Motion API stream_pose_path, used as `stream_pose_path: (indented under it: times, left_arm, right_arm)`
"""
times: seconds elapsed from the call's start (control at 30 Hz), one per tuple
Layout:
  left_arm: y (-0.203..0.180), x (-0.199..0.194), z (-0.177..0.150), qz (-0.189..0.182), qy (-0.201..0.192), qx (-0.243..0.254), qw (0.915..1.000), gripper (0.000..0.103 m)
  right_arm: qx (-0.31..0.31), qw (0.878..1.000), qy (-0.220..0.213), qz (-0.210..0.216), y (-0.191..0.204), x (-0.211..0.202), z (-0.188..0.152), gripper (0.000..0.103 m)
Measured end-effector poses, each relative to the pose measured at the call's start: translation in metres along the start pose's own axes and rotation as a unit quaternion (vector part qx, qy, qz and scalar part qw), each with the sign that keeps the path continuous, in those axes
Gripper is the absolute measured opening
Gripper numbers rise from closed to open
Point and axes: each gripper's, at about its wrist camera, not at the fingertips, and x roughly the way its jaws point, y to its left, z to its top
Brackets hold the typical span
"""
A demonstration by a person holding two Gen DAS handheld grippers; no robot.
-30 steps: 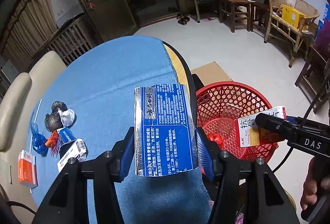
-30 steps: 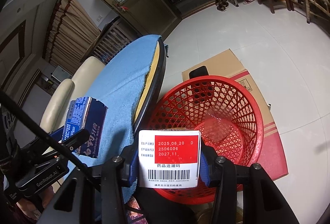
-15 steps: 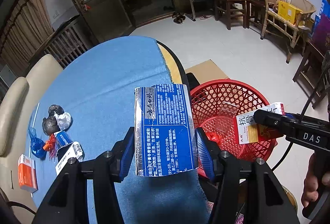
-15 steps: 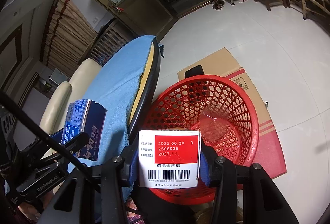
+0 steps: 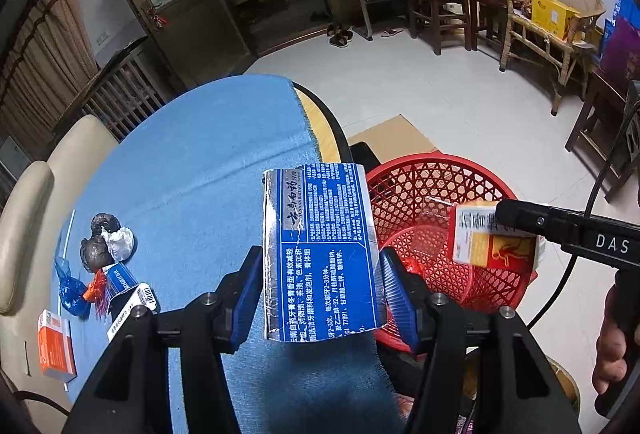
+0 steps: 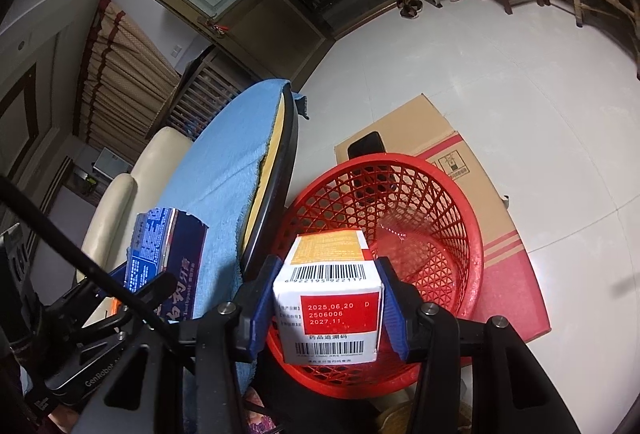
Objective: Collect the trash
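Note:
My left gripper (image 5: 320, 286) is shut on a blue and silver toothpaste box (image 5: 320, 254), held above the blue-clothed table's (image 5: 192, 162) right edge beside a red mesh basket (image 5: 440, 194). My right gripper (image 6: 328, 298) is shut on a white, red and yellow medicine box (image 6: 328, 298), tilted forward over the basket's near rim (image 6: 400, 162). The medicine box (image 5: 484, 238) and right gripper also show in the left wrist view, over the basket. The toothpaste box (image 6: 168, 258) shows at left in the right wrist view.
On the table's left lie crumpled dark and white wrappers (image 5: 106, 242), a blue wrapper (image 5: 72, 292), small boxes (image 5: 132, 294) and an orange box (image 5: 56, 348). A flat cardboard box (image 6: 448, 146) lies under the basket. Chairs and wooden furniture stand beyond.
The medicine box has tipped forward in my right gripper, showing its top face, and sits further over the basket. My left gripper with the toothpaste box has barely moved.

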Motion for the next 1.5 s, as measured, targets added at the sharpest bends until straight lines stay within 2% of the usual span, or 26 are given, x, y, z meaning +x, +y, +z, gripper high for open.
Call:
stream_pose_path:
  times: [0.57, 1.0, 1.13, 1.3, 1.43, 1.5]
  left_arm:
    - [0.001, -0.001, 0.0, -0.009, -0.001, -0.002, 1.0, 0.063]
    - [0.059, 0.001, -0.02, -0.049, 0.011, -0.086, 0.9951, 0.064]
    - [0.073, -0.004, -0.027, -0.078, -0.002, -0.109, 0.991, 0.066]
    - [0.076, -0.019, -0.025, -0.11, -0.038, -0.111, 0.987, 0.073]
    - [0.07, -0.025, -0.019, -0.103, -0.05, -0.09, 0.9894, 0.073]
    - [0.072, -0.024, -0.021, -0.103, -0.042, -0.092, 0.9896, 0.074]
  right_arm:
    - [0.01, 1.0, 0.005, 0.003, -0.005, 0.002, 0.002, 0.055]
    - [0.002, 1.0, 0.008, 0.0, 0.003, 0.003, 0.003, 0.055]
    - [-0.007, 1.0, 0.012, -0.002, 0.011, 0.006, 0.001, 0.055]
    - [-0.015, 1.0, 0.016, -0.002, 0.018, 0.009, -0.002, 0.055]
    - [-0.018, 1.0, 0.014, -0.002, 0.02, 0.008, -0.002, 0.055]
    - [-0.019, 1.0, 0.011, -0.003, 0.019, 0.005, -0.001, 0.055]
